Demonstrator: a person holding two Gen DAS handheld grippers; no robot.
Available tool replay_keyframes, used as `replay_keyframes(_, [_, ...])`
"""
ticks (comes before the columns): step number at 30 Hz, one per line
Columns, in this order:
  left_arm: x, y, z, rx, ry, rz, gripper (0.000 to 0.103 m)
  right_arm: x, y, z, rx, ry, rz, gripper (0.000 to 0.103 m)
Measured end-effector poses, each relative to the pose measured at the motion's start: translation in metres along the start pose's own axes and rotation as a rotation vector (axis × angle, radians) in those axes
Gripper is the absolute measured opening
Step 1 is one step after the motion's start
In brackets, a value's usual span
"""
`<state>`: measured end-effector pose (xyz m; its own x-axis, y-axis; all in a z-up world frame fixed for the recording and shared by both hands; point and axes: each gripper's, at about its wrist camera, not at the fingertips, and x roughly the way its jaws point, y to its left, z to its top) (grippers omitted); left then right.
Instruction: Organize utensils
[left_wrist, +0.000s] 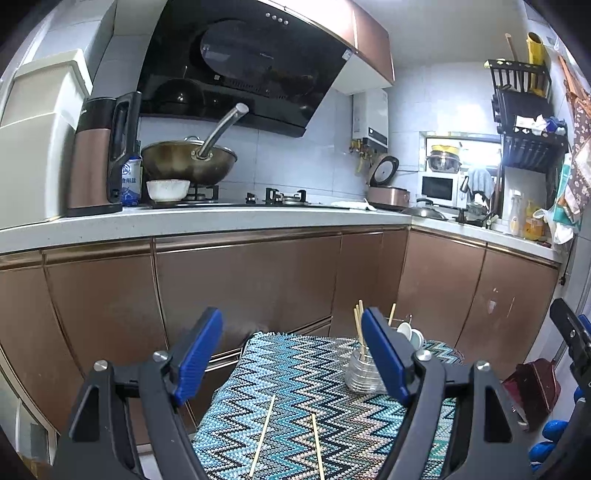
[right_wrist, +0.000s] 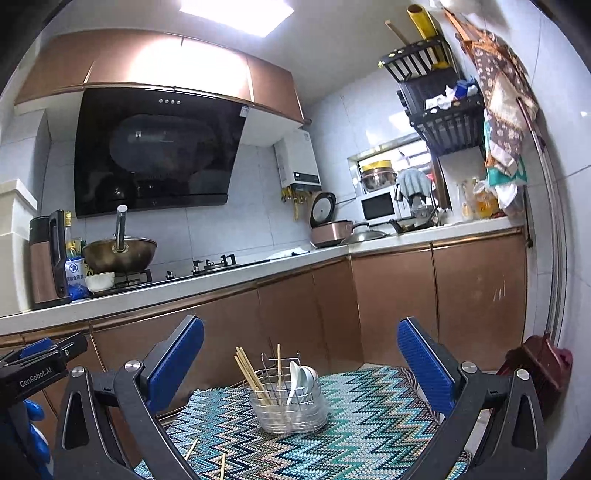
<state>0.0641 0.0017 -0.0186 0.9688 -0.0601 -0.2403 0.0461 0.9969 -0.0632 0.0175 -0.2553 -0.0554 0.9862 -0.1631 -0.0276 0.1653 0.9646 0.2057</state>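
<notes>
A clear utensil holder with a wire rack (right_wrist: 290, 410) stands on a zigzag-patterned mat (right_wrist: 369, 424); it holds several wooden chopsticks (right_wrist: 251, 374) and white spoons (right_wrist: 301, 376). In the left wrist view the same holder (left_wrist: 364, 373) is partly hidden behind the right finger. Two loose chopsticks (left_wrist: 264, 435) (left_wrist: 317, 446) lie on the mat (left_wrist: 295, 369) below my left gripper (left_wrist: 291, 358), which is open and empty. Their tips (right_wrist: 192, 448) show at the mat's near left. My right gripper (right_wrist: 301, 369) is open and empty, hanging before the holder.
Brown cabinet fronts (left_wrist: 240, 288) stand just behind the mat. The counter (left_wrist: 221, 218) above carries a wok (left_wrist: 188, 162), a white bowl (left_wrist: 168, 189), a kettle (left_wrist: 99, 155) and a rice cooker (left_wrist: 388, 184). A dark red dustpan (right_wrist: 535, 365) sits at the right.
</notes>
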Motion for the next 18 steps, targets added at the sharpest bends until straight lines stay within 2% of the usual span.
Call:
replay_keyframes(7, [0.022,-0.005,-0.009,0.021,0.033,-0.003,0.077,0.021,0.001,-0.012,-0.027,0.059,-0.024,0.103])
replay_keyframes(18, [0.062,0.005,-0.024,0.015,0.125,0.012,0.077,0.063,0.005,-0.043,-0.06,0.218,-0.038,0.103])
